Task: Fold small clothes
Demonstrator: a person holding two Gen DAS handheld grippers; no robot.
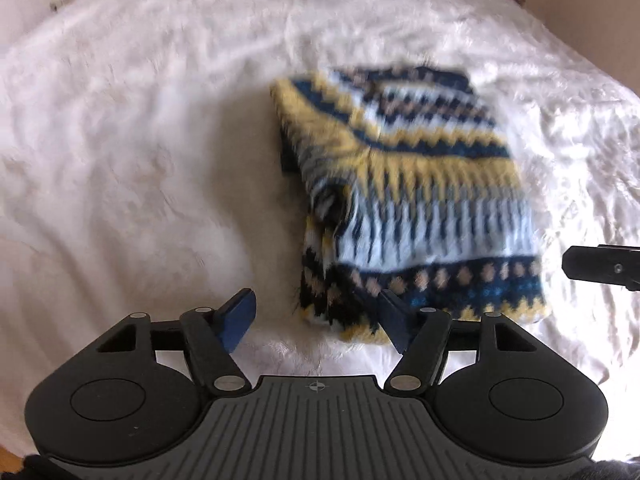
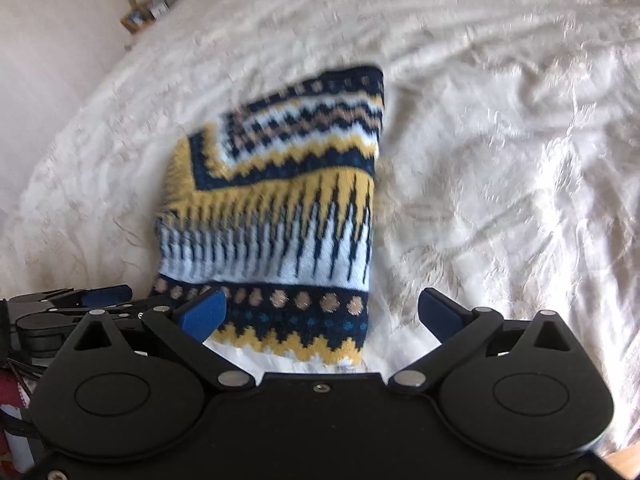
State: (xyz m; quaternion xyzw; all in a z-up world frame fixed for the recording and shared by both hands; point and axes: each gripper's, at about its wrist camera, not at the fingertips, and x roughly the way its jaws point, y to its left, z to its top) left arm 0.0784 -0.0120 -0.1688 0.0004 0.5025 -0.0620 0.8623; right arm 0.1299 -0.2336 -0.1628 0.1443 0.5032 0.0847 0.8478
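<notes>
Folded knit sweater [image 1: 404, 200] lying flat on the white bed cover [image 1: 140, 140]. Left hand-held gripper [image 1: 316, 320] and right hand-held gripper [image 2: 320, 316] just above sweater's near hem, jaws apart, holding nothing. Fold apparently finished; next, probably setting sweater aside.

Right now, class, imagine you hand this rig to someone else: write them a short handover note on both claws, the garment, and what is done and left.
Left claw: open, empty, at the sweater's near left corner.
Right claw: open, empty, over the near hem.
Patterned knit sweater: lies on the white bedspread, folded into a compact rectangle, released.
Done: folds appear made.
Left: check the loose layers on its left edge; tidy if needed. Pictures are blurred, so look again first.
</notes>
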